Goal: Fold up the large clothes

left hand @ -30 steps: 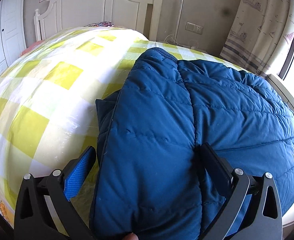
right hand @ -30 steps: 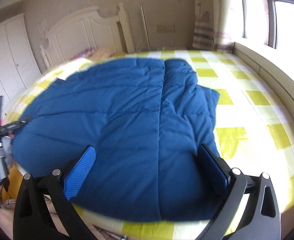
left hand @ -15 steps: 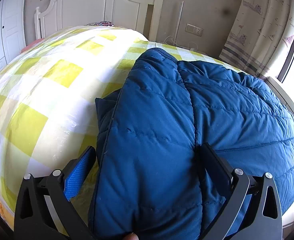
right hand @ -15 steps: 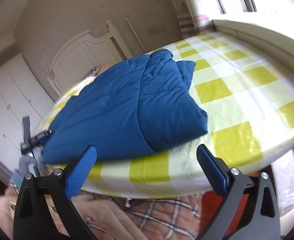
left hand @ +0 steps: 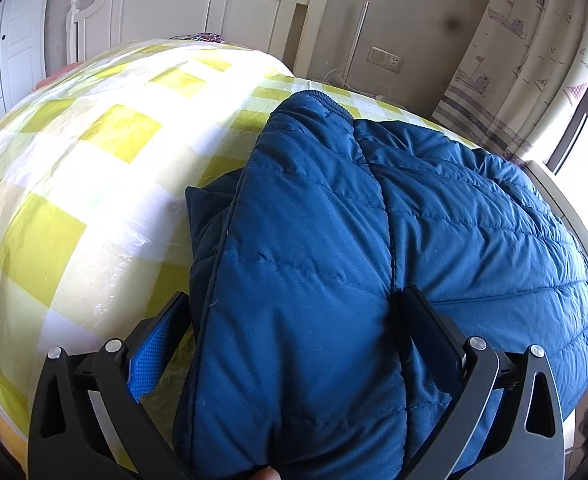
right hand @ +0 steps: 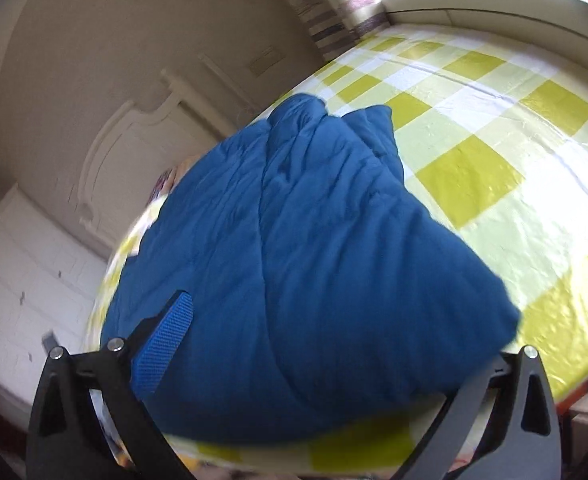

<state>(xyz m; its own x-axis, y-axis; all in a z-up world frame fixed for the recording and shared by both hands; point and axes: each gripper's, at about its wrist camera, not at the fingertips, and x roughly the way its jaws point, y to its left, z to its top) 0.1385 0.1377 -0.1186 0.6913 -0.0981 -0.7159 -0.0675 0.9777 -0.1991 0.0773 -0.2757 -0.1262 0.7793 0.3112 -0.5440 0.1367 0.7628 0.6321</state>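
Note:
A dark blue quilted jacket [left hand: 374, 240] lies folded on a bed with a yellow and white checked cover [left hand: 94, 168]. My left gripper [left hand: 296, 294] is open and straddles the jacket's near end, so a thick fold of fabric fills the gap between its fingers. A fingertip shows at the bottom edge under the fabric. In the tilted, blurred right wrist view, the jacket [right hand: 294, 240] fills the middle. My right gripper [right hand: 294, 296] is open at its near corner. That corner hides the right finger's tip; the blue left pad [right hand: 166, 340] shows.
A white headboard [left hand: 198, 4] stands at the far end of the bed. A patterned curtain [left hand: 526, 60] and a window lie to the right, with a wall socket [left hand: 386, 60] between. White wardrobe doors [right hand: 26, 272] and a window ledge [right hand: 494, 4] flank the bed.
My right gripper has swung up from below the bed's edge and tilted, closing in on the jacket's near corner. The left gripper has barely moved.

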